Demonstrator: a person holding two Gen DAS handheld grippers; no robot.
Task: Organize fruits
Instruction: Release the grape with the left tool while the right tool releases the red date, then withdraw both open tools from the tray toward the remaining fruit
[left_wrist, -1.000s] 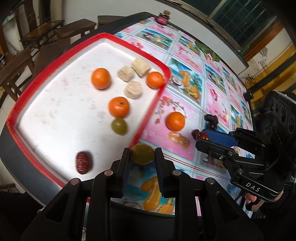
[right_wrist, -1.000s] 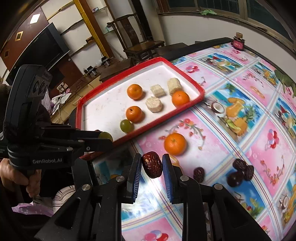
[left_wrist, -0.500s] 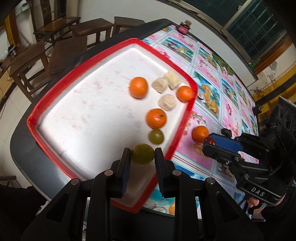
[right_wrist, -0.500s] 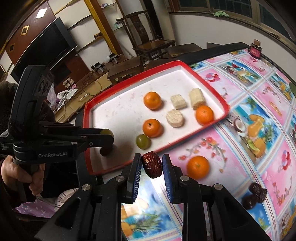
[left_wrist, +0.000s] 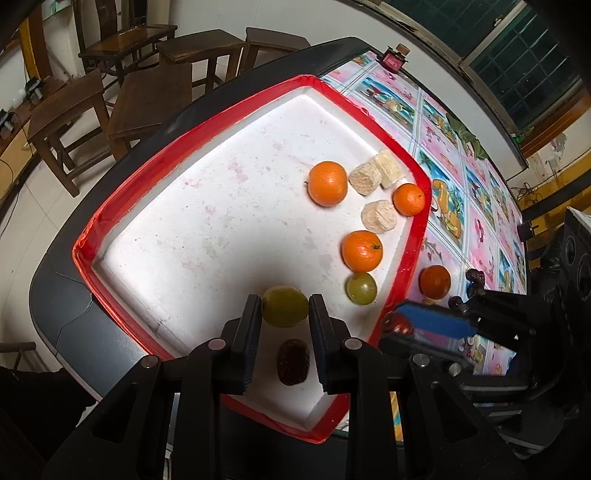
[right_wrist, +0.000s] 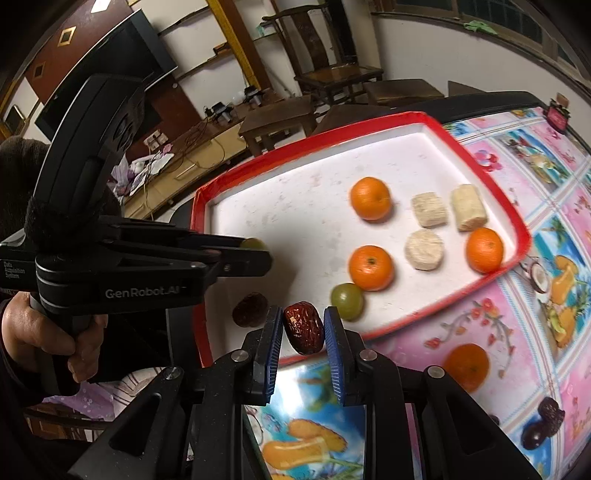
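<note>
Wide bare floor in the red-rimmed tray (left_wrist: 122, 206) toward 9 o'clock. Clamped in the left gripper (left_wrist: 284, 314): a round green fruit (left_wrist: 284, 306), above the tray's near end. Pinched in the right gripper (right_wrist: 303, 328): a wrinkled red date (right_wrist: 303, 326), over the rim. Inside at 2 o'clock: three oranges (left_wrist: 328, 183), pale cakes (left_wrist: 378, 216), another green fruit.

A green grape (left_wrist: 284, 306) hangs pinched above the white, red-rimmed tray (left_wrist: 236, 110), where three oranges (left_wrist: 327, 183), another grape (left_wrist: 361, 288) and a dark date (left_wrist: 293, 362) lie. One wrinkled date (right_wrist: 303, 328) is held at the tray's edge.
</note>
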